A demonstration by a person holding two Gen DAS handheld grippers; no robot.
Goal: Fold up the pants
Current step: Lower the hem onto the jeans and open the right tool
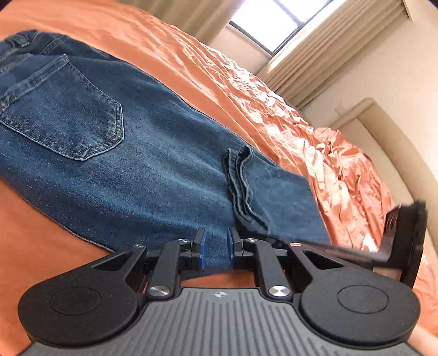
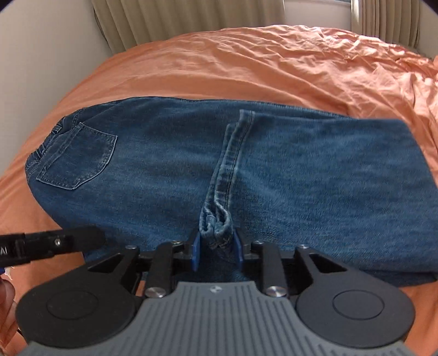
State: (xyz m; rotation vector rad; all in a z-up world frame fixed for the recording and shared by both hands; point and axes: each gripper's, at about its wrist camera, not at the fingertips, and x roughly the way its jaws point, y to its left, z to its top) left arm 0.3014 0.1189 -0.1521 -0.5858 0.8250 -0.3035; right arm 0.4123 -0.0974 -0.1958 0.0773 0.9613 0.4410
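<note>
Blue jeans point(image 1: 153, 153) lie on an orange bed sheet point(image 1: 219, 82), back pocket point(image 1: 71, 115) up. The legs are folded back, so the hems point(image 2: 227, 169) lie across the middle of the jeans point(image 2: 328, 191). My left gripper point(image 1: 215, 246) is at the near edge of the denim, shut on a fold of it between its blue pads. My right gripper point(image 2: 216, 246) straddles the bunched end of the hems. Its blue pads point(image 2: 196, 252) stand a little apart from the cloth, so it is open.
The wrinkled sheet point(image 2: 301, 68) spreads out beyond the jeans. Curtains point(image 2: 164, 19) and a window point(image 1: 268, 19) are behind the bed, and a padded headboard point(image 1: 388, 142) is at the right. Part of a hand point(image 2: 5, 301) shows at the lower left.
</note>
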